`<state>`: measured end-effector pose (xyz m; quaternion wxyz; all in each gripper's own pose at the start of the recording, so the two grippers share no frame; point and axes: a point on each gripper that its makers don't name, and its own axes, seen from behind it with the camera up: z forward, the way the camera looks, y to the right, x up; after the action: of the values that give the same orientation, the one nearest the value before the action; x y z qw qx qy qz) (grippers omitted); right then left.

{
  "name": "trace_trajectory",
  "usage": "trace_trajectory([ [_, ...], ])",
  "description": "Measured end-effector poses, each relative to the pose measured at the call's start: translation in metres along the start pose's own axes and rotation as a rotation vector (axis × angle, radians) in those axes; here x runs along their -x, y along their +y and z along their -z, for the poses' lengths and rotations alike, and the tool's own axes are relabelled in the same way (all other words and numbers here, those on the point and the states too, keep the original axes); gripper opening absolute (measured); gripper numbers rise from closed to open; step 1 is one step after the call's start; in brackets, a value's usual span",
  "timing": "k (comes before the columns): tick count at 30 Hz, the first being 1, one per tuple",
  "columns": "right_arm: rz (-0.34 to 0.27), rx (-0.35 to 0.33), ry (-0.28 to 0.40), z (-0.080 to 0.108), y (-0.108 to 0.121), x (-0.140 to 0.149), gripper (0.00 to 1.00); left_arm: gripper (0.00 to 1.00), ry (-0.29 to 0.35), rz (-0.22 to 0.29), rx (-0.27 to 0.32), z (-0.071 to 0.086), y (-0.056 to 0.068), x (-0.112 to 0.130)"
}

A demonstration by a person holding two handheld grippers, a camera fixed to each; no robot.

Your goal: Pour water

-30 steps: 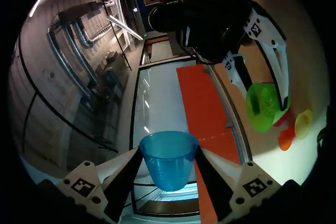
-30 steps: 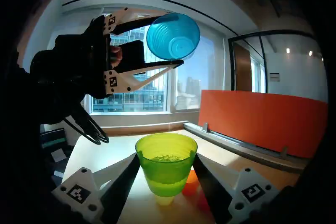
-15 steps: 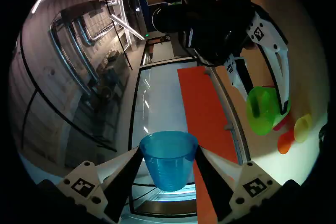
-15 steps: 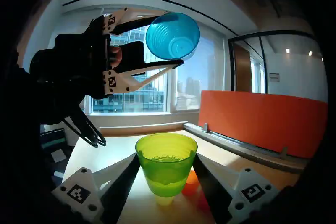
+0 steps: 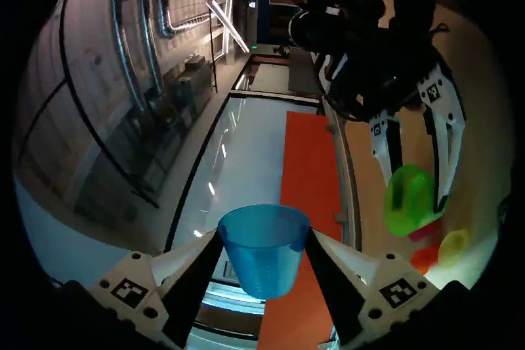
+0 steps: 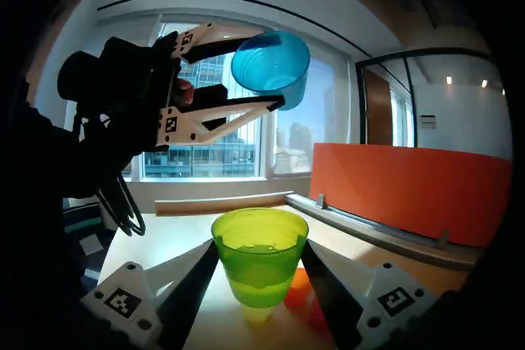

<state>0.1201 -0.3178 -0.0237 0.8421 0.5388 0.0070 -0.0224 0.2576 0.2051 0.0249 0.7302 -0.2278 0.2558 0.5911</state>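
Observation:
My left gripper [image 5: 264,259] is shut on a translucent blue cup [image 5: 263,255]. In the right gripper view the blue cup [image 6: 270,67] hangs tipped on its side, high above the table, held by the left gripper [image 6: 266,66] and a gloved hand. My right gripper [image 6: 259,270] is shut on a green cup [image 6: 260,263] holding some water, upright just above the table. In the left gripper view the green cup [image 5: 408,199] sits between the right gripper's white fingers [image 5: 382,148].
Small yellow [image 5: 454,247] and orange [image 5: 424,258] cups lie on the pale table [image 6: 164,232] beneath the green cup. An orange partition [image 6: 413,186] runs along the table's right side. Windows [image 6: 216,146] lie behind; dark cables [image 6: 121,209] hang at left.
The left gripper has rotated, tilting the blue cup so its mouth turns more sideways, away from the right gripper's camera. The green cup has stayed in place, its water rippling.

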Motion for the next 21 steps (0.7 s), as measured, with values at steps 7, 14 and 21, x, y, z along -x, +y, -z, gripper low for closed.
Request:
trace_trajectory([
  [7,0.001,0.002,0.003,0.001,-0.001,-0.001,0.88,0.86,-0.003,0.176,0.004,-0.001,0.003,0.006],
  [14,0.001,0.005,0.01,0.003,0.001,-0.004,0.88,0.86,-0.004,0.342,0.005,0.0,0.002,0.013],
  [21,0.002,0.008,0.014,0.005,0.002,-0.003,0.88,0.86,-0.016,0.561,0.006,0.0,-0.001,0.021],
])
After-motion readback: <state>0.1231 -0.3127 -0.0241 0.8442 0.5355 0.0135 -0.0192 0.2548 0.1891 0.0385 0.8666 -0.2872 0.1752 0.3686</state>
